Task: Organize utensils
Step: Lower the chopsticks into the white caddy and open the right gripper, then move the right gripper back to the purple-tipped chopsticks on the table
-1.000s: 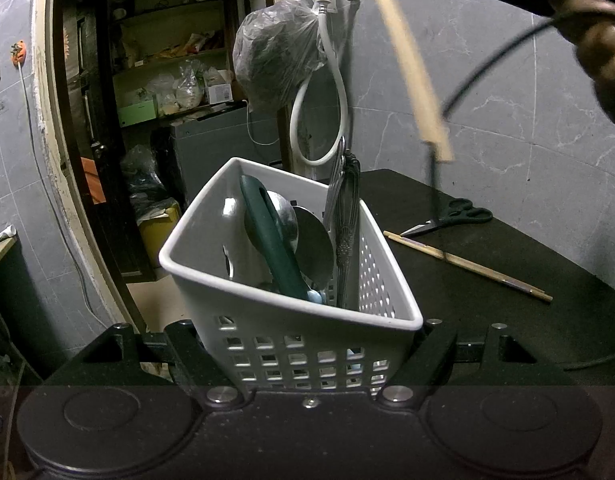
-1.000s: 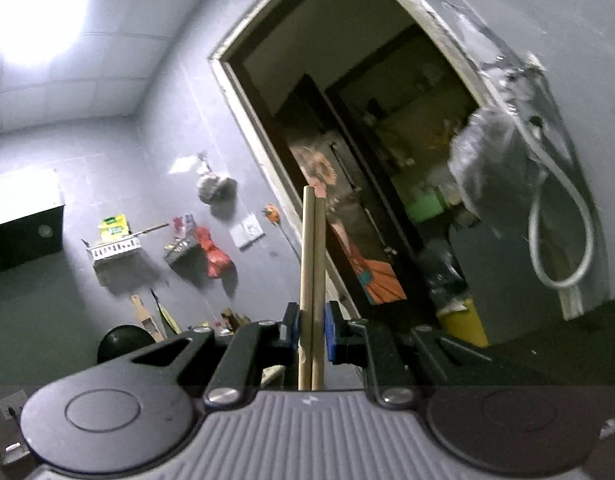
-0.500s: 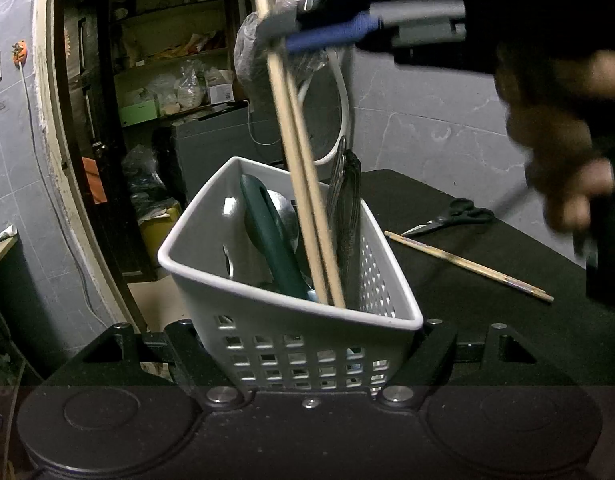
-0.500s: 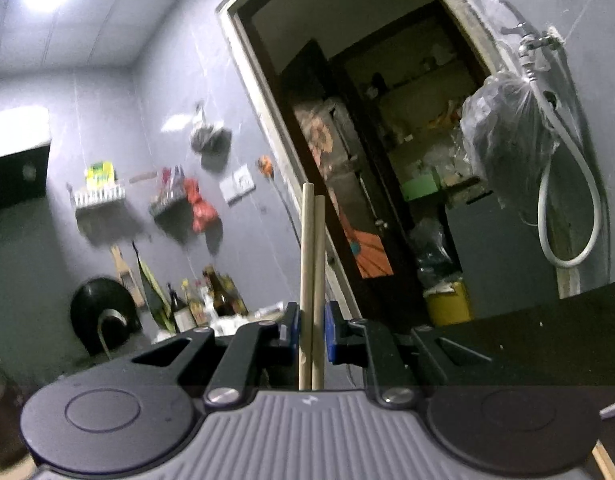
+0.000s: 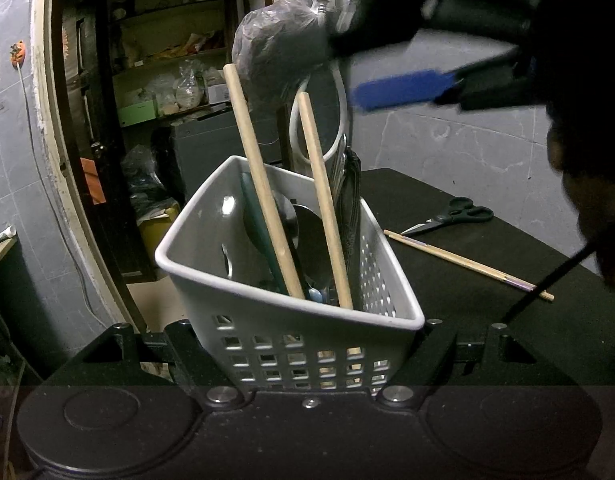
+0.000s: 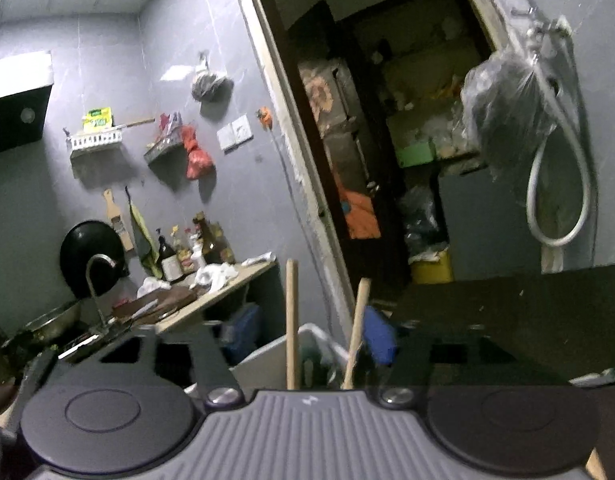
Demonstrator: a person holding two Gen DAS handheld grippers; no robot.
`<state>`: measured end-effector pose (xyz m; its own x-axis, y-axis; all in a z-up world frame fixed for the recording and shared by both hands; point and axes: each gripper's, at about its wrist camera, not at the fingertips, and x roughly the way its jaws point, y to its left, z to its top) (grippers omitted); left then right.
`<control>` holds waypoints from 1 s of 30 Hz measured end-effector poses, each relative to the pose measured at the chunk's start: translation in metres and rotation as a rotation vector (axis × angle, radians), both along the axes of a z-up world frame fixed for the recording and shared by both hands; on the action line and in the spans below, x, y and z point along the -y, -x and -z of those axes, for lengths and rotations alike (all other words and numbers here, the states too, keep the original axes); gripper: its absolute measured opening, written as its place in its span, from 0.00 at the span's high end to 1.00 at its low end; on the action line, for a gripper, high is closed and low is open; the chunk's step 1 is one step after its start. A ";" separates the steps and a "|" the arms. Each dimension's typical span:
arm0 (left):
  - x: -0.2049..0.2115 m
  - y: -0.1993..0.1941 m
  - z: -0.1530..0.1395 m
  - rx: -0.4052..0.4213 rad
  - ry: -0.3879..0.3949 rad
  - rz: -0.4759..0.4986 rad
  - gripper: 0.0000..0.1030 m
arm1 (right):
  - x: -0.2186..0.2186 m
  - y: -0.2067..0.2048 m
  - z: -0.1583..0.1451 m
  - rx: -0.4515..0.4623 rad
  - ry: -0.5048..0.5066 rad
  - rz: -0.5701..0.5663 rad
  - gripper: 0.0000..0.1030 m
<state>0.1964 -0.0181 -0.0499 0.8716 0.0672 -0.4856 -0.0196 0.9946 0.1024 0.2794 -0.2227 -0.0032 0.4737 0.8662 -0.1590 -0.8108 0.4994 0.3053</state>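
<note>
Now the left gripper [image 5: 311, 334] had its fingers clamped on the near wall of the white perforated plastic basket [image 5: 267, 316], which stood on the black table [image 5: 467, 280]. Two pale wooden chopsticks [image 5: 325, 208] leaned inside it among a green-handled utensil [image 5: 259, 224] and metal spoons [image 5: 307, 236]. Above, at one o'clock, the right gripper [image 6: 303, 340] was spreading its fingers, no longer gripping the chopsticks. At three o'clock, another wooden chopstick pair [image 5: 467, 262] and black-handled scissors [image 5: 453, 214] lay on the table.
</note>
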 end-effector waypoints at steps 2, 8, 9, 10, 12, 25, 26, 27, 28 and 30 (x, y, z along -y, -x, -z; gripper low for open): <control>0.000 0.000 0.000 -0.001 -0.001 0.001 0.24 | 0.007 -0.001 -0.009 0.012 -0.010 0.035 0.09; 0.000 0.000 0.000 -0.001 -0.001 0.001 0.24 | 0.044 -0.006 -0.022 0.011 0.001 0.210 0.00; 0.000 0.000 0.000 -0.002 -0.002 0.002 0.24 | 0.049 -0.008 -0.020 0.006 0.016 0.238 0.00; 0.000 0.000 0.001 -0.003 -0.003 0.003 0.24 | 0.055 -0.010 -0.019 -0.001 0.034 0.268 0.00; -0.001 -0.001 0.001 -0.006 -0.005 0.006 0.24 | 0.066 -0.012 -0.013 -0.030 0.072 0.331 0.00; 0.000 -0.004 -0.001 -0.027 -0.008 0.007 0.24 | 0.077 -0.029 0.073 -0.350 0.444 0.526 0.00; 0.000 -0.005 -0.002 -0.029 -0.009 0.007 0.24 | 0.077 -0.030 0.077 -0.362 0.454 0.524 0.00; 0.000 -0.005 -0.002 -0.030 -0.010 0.007 0.24 | 0.077 -0.031 0.082 -0.377 0.463 0.518 0.00; 0.001 -0.005 -0.002 -0.031 -0.011 0.006 0.24 | 0.078 -0.031 0.085 -0.388 0.468 0.516 0.00; 0.001 -0.006 -0.002 -0.033 -0.011 0.004 0.24 | 0.079 -0.033 0.091 -0.407 0.471 0.514 0.00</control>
